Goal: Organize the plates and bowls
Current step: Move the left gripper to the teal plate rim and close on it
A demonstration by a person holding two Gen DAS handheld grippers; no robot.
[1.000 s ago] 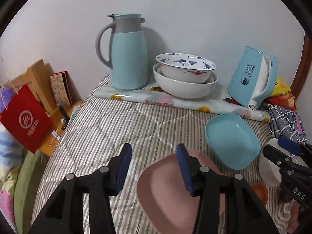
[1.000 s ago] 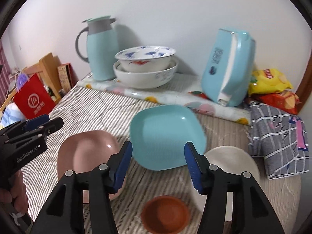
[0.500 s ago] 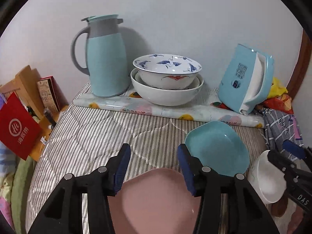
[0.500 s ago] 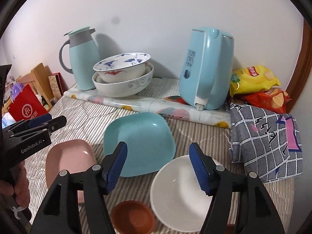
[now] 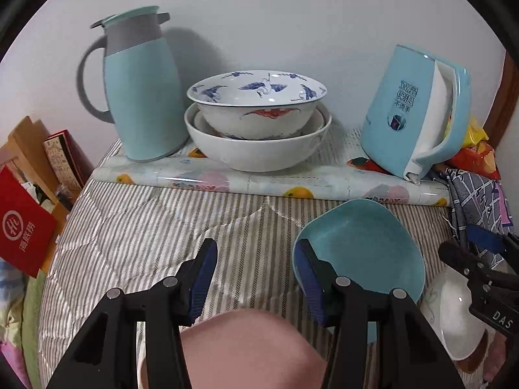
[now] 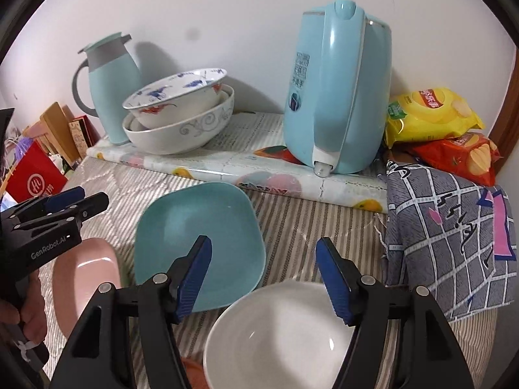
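Teal plate [image 6: 198, 243] lies between pink plate [image 6: 86, 278] and white bowl [image 6: 275, 334].

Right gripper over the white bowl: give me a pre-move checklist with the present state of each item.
1. Right gripper jaws open with nothing between the pads: ok.
2. White bowl upright and empty: ok.
3. Bowl's rim lined up with a finger: cannot tell, the rim runs under the fingers.
4. Left gripper open and holding nothing, above the pink plate: ok.
5. Teal plate apart from the white bowl: cannot tell, their edges overlap in view.
6. Brown dish beside the bowl unobstructed: cannot tell, mostly hidden.
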